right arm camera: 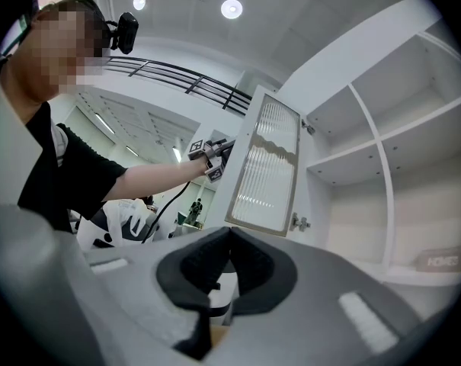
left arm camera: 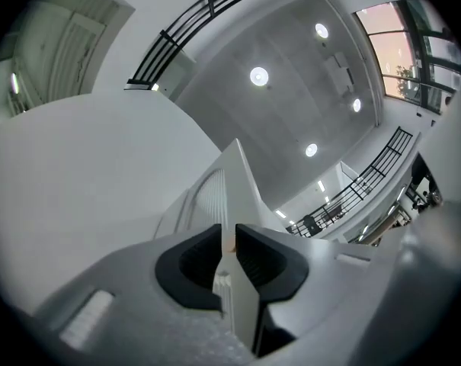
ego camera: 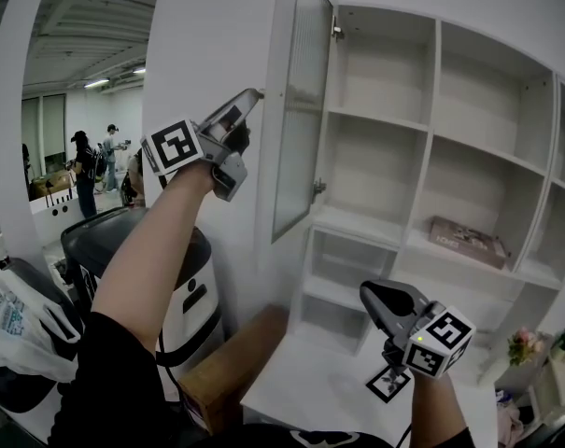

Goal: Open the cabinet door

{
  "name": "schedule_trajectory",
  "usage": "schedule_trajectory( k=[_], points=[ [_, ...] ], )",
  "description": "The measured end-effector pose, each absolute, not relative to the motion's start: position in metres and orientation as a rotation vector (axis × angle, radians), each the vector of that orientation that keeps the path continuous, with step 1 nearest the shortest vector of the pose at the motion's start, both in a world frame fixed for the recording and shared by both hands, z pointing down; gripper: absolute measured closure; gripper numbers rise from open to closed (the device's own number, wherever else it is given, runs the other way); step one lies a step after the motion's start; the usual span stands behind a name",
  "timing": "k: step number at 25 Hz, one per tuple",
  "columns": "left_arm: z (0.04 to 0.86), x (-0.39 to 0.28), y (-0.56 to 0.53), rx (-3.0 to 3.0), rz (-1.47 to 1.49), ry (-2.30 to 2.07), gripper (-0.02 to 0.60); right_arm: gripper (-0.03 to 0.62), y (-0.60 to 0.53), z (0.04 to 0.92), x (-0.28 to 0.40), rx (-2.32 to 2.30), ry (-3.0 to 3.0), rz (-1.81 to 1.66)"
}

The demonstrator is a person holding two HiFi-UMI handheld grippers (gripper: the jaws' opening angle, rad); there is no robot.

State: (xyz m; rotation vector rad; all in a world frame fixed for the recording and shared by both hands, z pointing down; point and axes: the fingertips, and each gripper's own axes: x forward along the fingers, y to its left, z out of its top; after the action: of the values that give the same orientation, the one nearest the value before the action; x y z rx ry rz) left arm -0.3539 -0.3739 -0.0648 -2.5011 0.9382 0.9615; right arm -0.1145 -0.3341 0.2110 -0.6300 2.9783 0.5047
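Cabinet door: in the head view it is near 12 o'clock. It stands swung well out from the white cabinet, with its free edge toward the person.
Left gripper: it is raised at about 11 o'clock and points upward. Its fingers are clamped on the free edge of the door near the upper corner. In the left gripper view the thin white edge runs straight between the two dark pads.
Right gripper: it is low, at about 5 o'clock, and well apart from the door. Its fingers are together and nothing is between them.
How the door handles: I judge it light but stiff, a white frame round a ribbed, glass-like pane. The pane may be fragile, and the painted frame looks smooth, so the pads could slip.
Where to hold: on the solid frame at the free edge, far from the hinge, not on the pane.
Progress: the door looks already open, and the shelves and a flat box are in plain view.
Risk: a pull across the edge could twist the door on its hinges.
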Motion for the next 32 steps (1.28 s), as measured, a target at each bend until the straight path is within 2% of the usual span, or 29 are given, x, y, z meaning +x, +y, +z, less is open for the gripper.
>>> schedule_trajectory(
  k=[5, 8, 13, 19, 22, 32],
  points=[
    [-0.054, -0.381, -0.371, -2.418, 0.924, 1.121, 0.525, 0.592, -0.331, 0.208, -0.126, -0.568, 2.987, 0.522],
    [-0.042, -0.382, -0.368, -2.377, 0.818, 1.212, 0.455, 0.592, -0.33, 0.211, -0.127, -0.544, 3.0, 0.532],
    [-0.026, -0.374, -0.348, -2.311, 0.704, 1.298, 0.446, 0.592, -0.323, 0.212, -0.122, -0.504, 2.995, 0.492],
    [-0.004, -0.319, -0.305, -2.248, 0.452, 1.315, 0.476, 0.592, -0.296, 0.213, -0.111, -0.455, 3.002, 0.497],
    [0.025, -0.288, -0.287, -2.252, 0.394, 1.332, 0.517, 0.592, -0.279, 0.213, -0.101, -0.44, 2.982, 0.481],
    [0.219, -0.168, -0.256, -2.596, 0.27, 1.405, 0.549, 0.592, -0.233, 0.253, -0.053, -0.473, 3.01, 0.352]
  ],
)
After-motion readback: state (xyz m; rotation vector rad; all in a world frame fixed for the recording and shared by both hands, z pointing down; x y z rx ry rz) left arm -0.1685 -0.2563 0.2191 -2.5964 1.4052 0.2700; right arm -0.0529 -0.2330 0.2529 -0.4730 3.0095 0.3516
